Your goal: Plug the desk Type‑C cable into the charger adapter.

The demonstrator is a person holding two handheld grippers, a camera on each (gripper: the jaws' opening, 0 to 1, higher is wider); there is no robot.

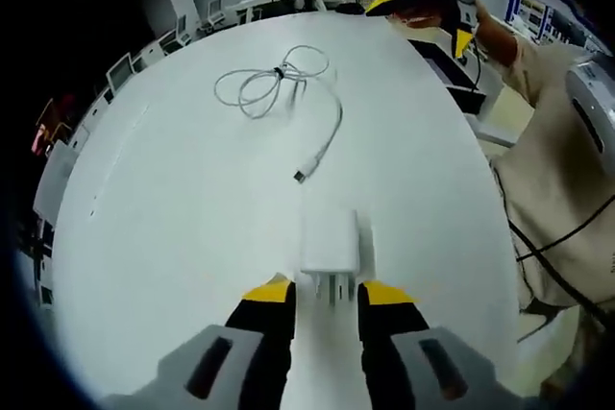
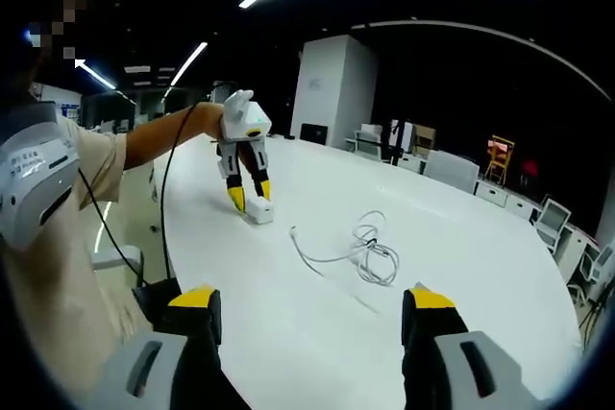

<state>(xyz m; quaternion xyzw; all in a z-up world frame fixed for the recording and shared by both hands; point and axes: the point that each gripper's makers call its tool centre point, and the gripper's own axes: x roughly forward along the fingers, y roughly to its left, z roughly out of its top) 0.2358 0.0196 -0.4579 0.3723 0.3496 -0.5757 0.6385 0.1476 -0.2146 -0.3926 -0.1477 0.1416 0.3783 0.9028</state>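
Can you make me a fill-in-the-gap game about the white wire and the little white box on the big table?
1. The left tool has its two jaws on either side of the white ____.
2. The cable lies on the ____ table.
3. Most of the cable is bundled in a ____.
4. The right tool is ____ and holds nothing.

Missing words: charger; white; coil; open

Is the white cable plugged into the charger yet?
No. The cable plug lies on the table, apart from the charger.
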